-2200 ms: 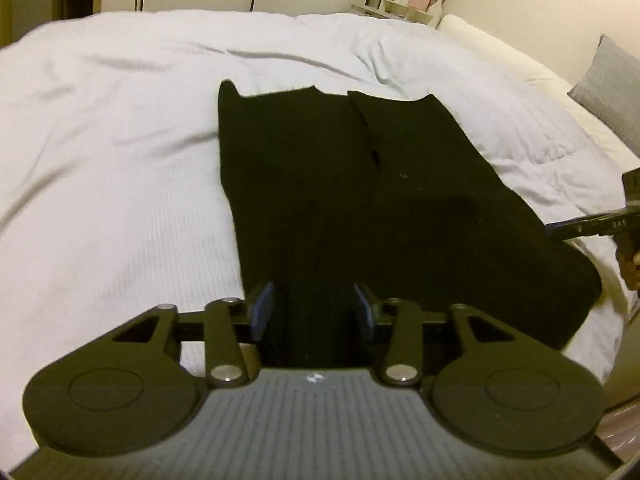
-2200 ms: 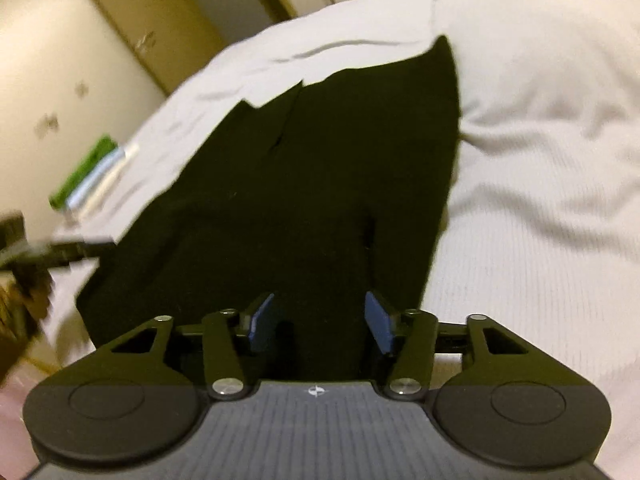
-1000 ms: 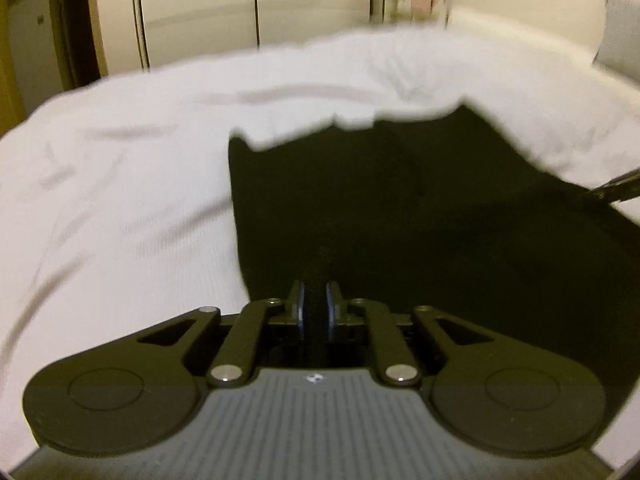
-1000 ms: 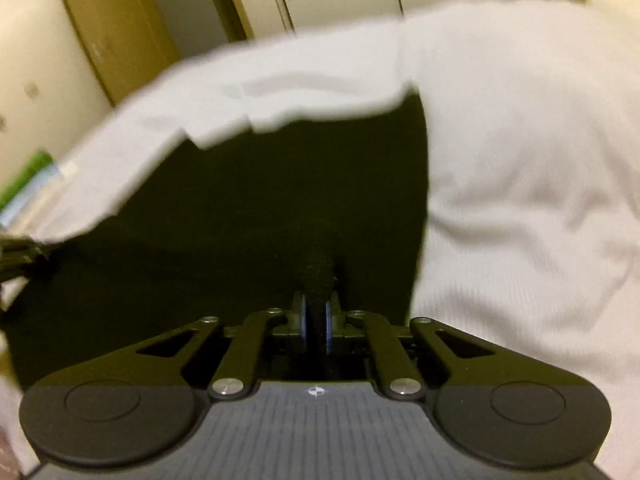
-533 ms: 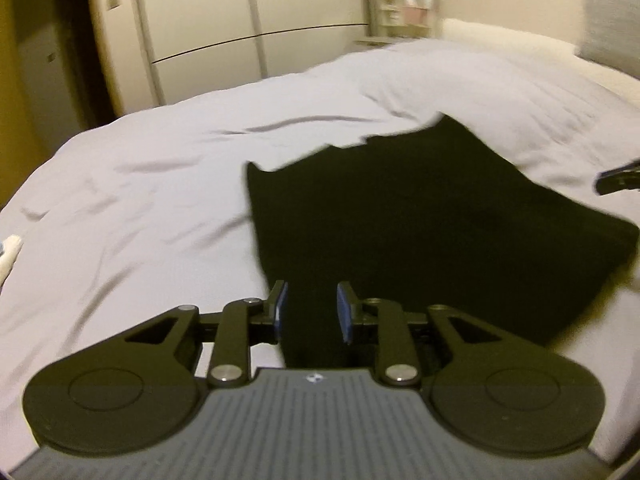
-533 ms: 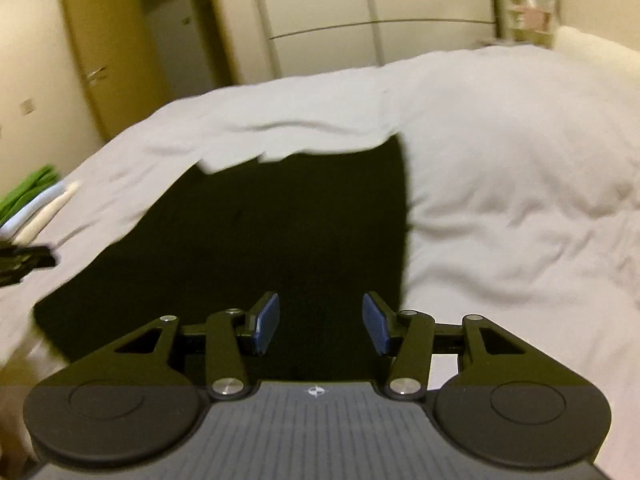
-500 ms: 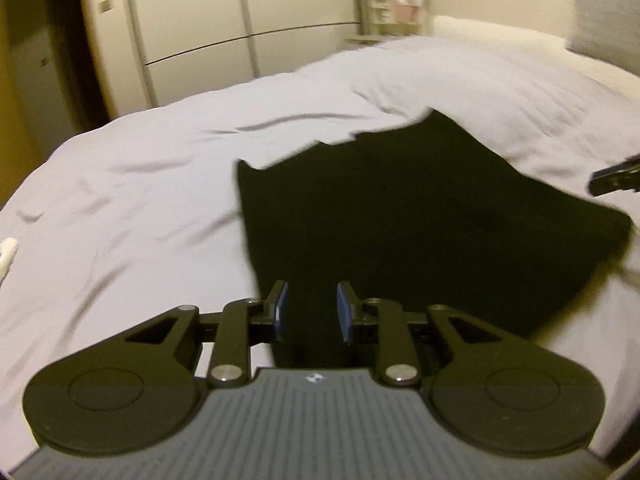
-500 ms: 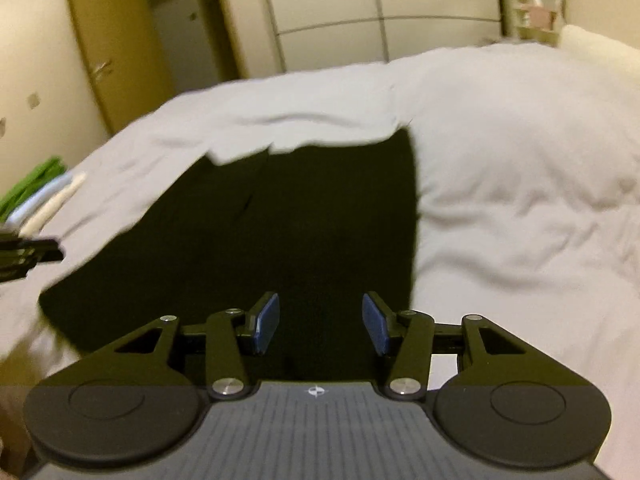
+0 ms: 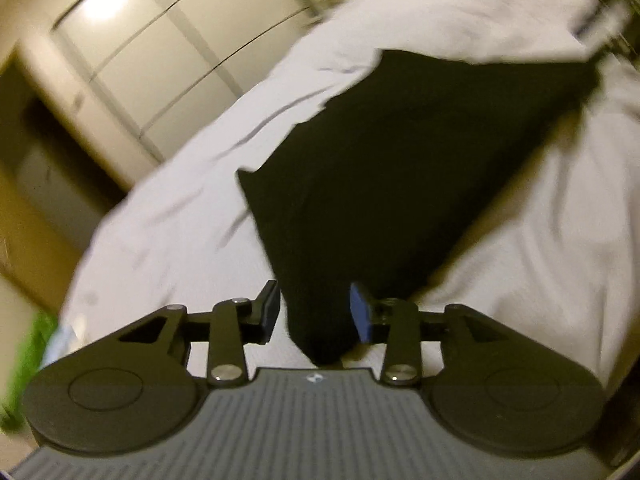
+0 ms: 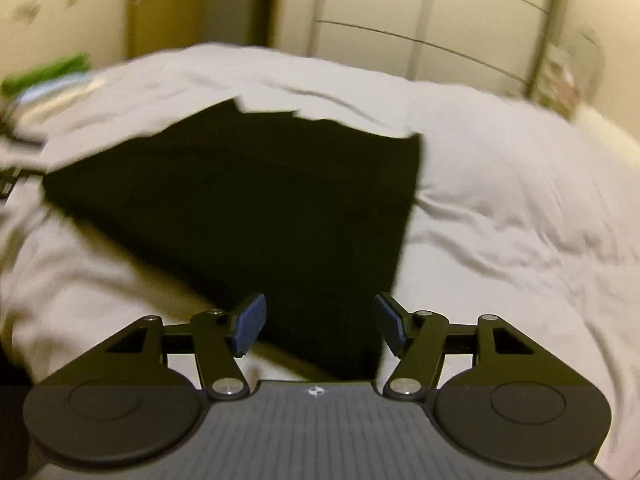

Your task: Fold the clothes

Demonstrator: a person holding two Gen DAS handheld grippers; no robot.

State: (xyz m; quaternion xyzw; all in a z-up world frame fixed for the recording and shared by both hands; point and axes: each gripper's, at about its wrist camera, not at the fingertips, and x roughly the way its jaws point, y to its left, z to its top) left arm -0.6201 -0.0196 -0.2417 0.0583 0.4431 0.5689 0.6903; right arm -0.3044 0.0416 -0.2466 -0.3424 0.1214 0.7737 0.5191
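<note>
— Black folded cloth [image 9: 400, 168] lies flat on the white bed [image 9: 168, 216].

— Both tongs? The left tongs [image 9: 315, 312] and right tongs [image 10: 320, 324] have just been opening; jaws apart, cloth corners between them, not pinched.

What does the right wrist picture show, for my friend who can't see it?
A folded black garment lies flat on a white bed. The right gripper hangs over its near edge, jaws just opened, pads off the cloth. Pale cupboards stand behind; the picture is blurry.
</note>
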